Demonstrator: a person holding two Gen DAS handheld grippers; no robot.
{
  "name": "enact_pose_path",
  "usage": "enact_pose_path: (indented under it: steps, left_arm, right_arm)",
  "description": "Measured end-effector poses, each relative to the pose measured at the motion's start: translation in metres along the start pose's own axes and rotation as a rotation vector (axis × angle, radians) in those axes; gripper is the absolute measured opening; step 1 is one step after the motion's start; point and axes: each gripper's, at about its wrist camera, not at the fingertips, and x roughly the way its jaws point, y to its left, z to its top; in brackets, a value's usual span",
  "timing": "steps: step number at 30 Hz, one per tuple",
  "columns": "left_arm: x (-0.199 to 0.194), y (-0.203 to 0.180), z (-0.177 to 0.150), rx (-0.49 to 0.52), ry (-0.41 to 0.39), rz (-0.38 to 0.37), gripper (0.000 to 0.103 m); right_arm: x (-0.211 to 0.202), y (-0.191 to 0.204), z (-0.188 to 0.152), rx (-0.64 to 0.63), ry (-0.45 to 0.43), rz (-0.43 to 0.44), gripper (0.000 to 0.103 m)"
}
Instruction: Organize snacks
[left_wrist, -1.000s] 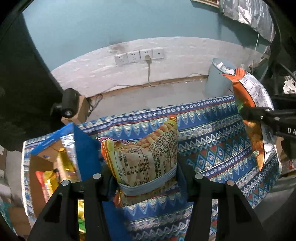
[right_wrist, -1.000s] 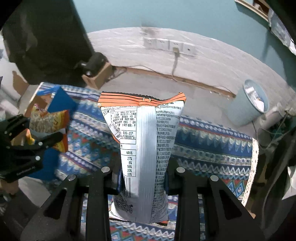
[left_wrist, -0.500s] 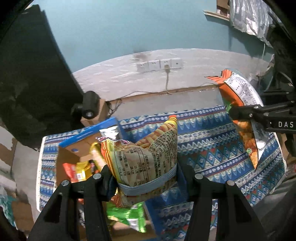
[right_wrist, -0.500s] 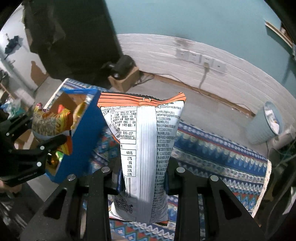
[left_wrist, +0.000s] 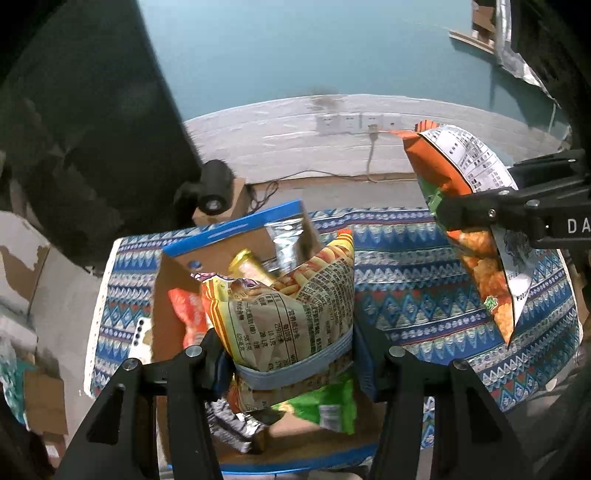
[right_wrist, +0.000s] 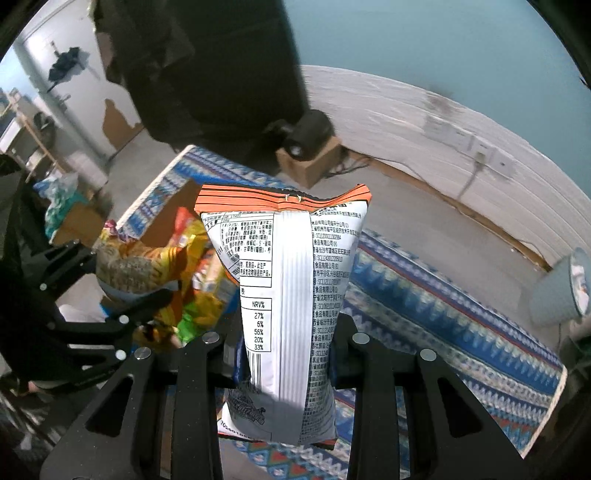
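A yellow crinkled snack bag (left_wrist: 291, 314) is clamped by the downward-tilted left gripper (left_wrist: 291, 369) above a blue-edged cardboard box (left_wrist: 229, 229) at the table's left edge; an orange-and-white chip bag (right_wrist: 288, 306) is clamped by the right gripper (right_wrist: 284, 365).

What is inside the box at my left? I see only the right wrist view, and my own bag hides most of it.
Observer: A silver packet stands against the far wall of the cardboard box.
Operator: Is any room left there?
Observer: Probably. Bare floor shows at the near edge, beside a green packet.
Operator: I see only my bag's white back. How is the front?
Observer: The orange bag shows pictured fried pieces on its front.
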Motion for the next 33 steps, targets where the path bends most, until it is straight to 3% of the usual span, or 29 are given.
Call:
enact_pose_path:
  steps: [11, 24, 28, 30, 33]
  left_arm:
    - [0.011, 0.062, -0.021, -0.126, 0.044, 0.036, 0.055]
    - [0.023, 0.097, -0.033, -0.238, 0.098, 0.062, 0.057]
    - [0.019, 0.097, -0.033, -0.247, 0.093, 0.068, 0.066]
    - [0.014, 0.097, -0.031, -0.241, 0.082, 0.096, 0.083]
    - [0.005, 0.096, -0.029, -0.233, 0.064, 0.122, 0.085]
  right_arm:
    - [0.035, 0.057, 0.023, -0.069, 0.041, 0.082, 0.030]
    - [0.079, 0.092, 0.038, -0.062, 0.119, 0.107, 0.032]
    - [0.079, 0.096, 0.042, -0.056, 0.113, 0.116, 0.040]
    - [0.074, 0.095, 0.042, -0.056, 0.094, 0.118, 0.046]
    - [0.064, 0.091, 0.041, -0.044, 0.065, 0.106, 0.052]
